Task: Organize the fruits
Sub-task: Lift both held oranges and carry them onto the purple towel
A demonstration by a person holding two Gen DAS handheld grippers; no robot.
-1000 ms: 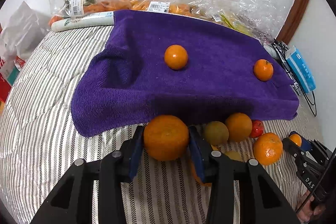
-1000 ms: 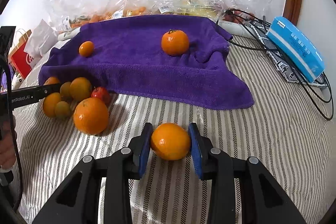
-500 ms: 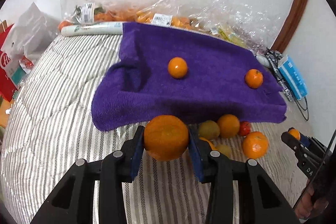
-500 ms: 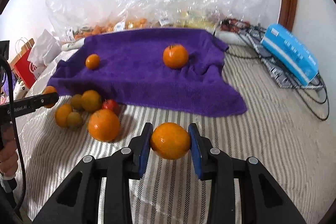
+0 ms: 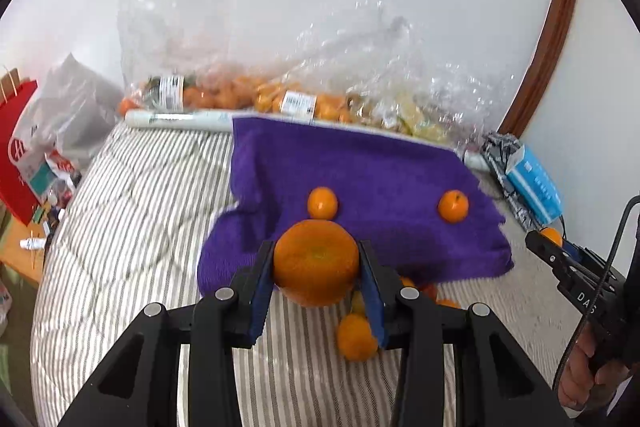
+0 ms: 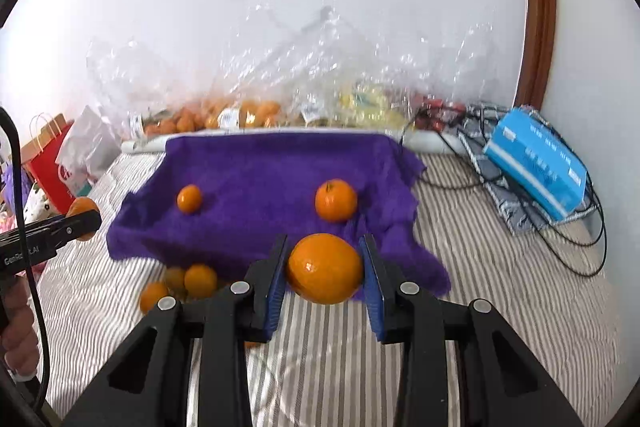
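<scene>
Our left gripper (image 5: 316, 269) was clamped on a large orange (image 5: 316, 263), its blue pads pressed to both sides of the fruit, held above the striped bedding (image 5: 132, 227) at the near edge of the purple towel (image 5: 360, 171). Our right gripper (image 6: 325, 269) likewise had its fingers closed against a second orange (image 6: 325, 268), raised over the towel's front right corner.

Much was hard to read. The held orange and the left fingers hid most of the loose fruit pile (image 5: 356, 337) on the bedding; we could make out only one orange piece and slivers of others behind it. In the right view the same pile (image 6: 184, 285) sat partly under the towel's shadow, and we could not count it. The towel edges were blurred in both views.

On the towel lay two fruits well apart: a small mandarin (image 6: 189, 198) toward the left and a bigger mandarin (image 6: 335, 200) toward the right. Behind the towel, crumpled clear plastic bags (image 6: 280, 83) of fruit leaned against the wall, their contents smeared by glare. A blue box (image 6: 536, 163) rested on tangled cables (image 6: 568, 227) at the right, and a red paper bag (image 5: 20, 155) stood at the left, cut off by the frame.
</scene>
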